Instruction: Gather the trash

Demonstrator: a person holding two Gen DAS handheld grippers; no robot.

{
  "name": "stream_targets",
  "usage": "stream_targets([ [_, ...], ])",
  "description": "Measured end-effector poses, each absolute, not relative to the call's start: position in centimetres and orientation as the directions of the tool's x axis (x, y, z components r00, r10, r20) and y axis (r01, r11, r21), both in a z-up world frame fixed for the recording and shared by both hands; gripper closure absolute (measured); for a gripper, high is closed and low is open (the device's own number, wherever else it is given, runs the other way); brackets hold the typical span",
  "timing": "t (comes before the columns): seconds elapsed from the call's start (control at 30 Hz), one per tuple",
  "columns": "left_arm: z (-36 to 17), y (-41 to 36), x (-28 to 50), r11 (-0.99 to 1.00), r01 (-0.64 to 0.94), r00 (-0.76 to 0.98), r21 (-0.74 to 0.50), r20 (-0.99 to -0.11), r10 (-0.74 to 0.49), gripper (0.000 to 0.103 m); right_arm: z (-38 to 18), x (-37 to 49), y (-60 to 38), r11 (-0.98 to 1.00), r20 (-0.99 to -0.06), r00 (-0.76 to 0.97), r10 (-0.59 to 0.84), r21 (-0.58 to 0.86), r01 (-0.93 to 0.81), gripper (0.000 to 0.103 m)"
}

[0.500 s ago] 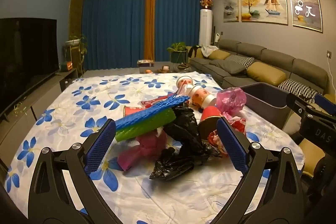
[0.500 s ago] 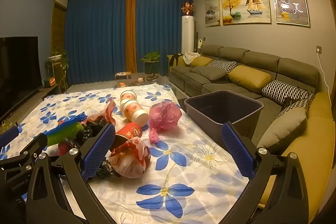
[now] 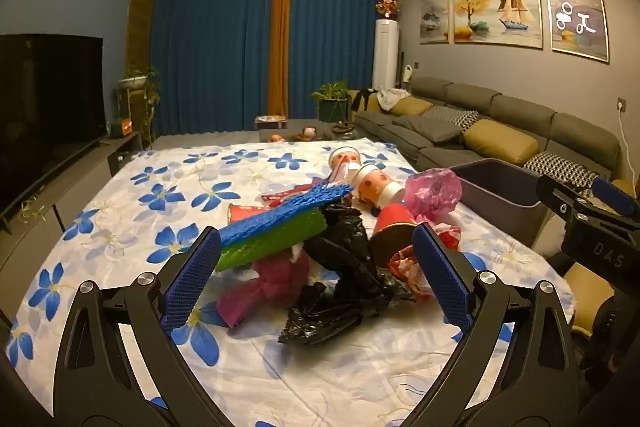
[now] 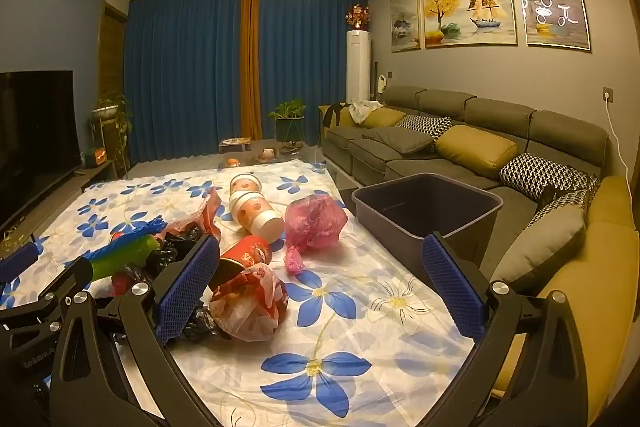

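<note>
A pile of trash lies on the flowered cloth (image 3: 132, 215): a black plastic bag (image 3: 340, 267), blue foam netting (image 3: 280, 213) on a green foam tube (image 3: 272, 243), a magenta wrapper (image 3: 260, 287), a red cup (image 3: 392, 227), paper cups (image 3: 376, 185) and a pink bag (image 3: 434, 189). My left gripper (image 3: 316, 283) is open, just before the black bag. My right gripper (image 4: 320, 291) is open and empty, near a red-and-clear bag (image 4: 252, 303). The pink bag (image 4: 316, 221) and the dark bin (image 4: 424, 211) lie ahead of it.
The dark bin (image 3: 500, 187) stands at the table's right edge beside a grey sofa (image 4: 460, 143) with yellow cushions. A TV (image 3: 48, 95) on a low stand is at the left. Blue curtains and plants are at the back.
Nothing has visibly moved; both grippers stay open in about the same place.
</note>
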State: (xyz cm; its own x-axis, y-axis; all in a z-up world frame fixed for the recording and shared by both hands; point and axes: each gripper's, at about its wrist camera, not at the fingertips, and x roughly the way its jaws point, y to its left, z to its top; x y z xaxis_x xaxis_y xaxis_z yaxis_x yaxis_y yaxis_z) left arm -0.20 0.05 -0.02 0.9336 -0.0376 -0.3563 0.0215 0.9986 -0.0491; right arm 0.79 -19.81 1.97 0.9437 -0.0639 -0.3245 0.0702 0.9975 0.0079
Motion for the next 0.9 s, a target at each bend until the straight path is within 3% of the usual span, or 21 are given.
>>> stream_targets([
  [0.9, 0.05, -0.49, -0.10, 0.999, 0.024, 0.933, -0.033, -0.359, -0.035, 0.008, 1.63, 0.93, -19.93, 0.997, -0.319, 0.945, -0.066, 0.008, 0.072, 0.005],
])
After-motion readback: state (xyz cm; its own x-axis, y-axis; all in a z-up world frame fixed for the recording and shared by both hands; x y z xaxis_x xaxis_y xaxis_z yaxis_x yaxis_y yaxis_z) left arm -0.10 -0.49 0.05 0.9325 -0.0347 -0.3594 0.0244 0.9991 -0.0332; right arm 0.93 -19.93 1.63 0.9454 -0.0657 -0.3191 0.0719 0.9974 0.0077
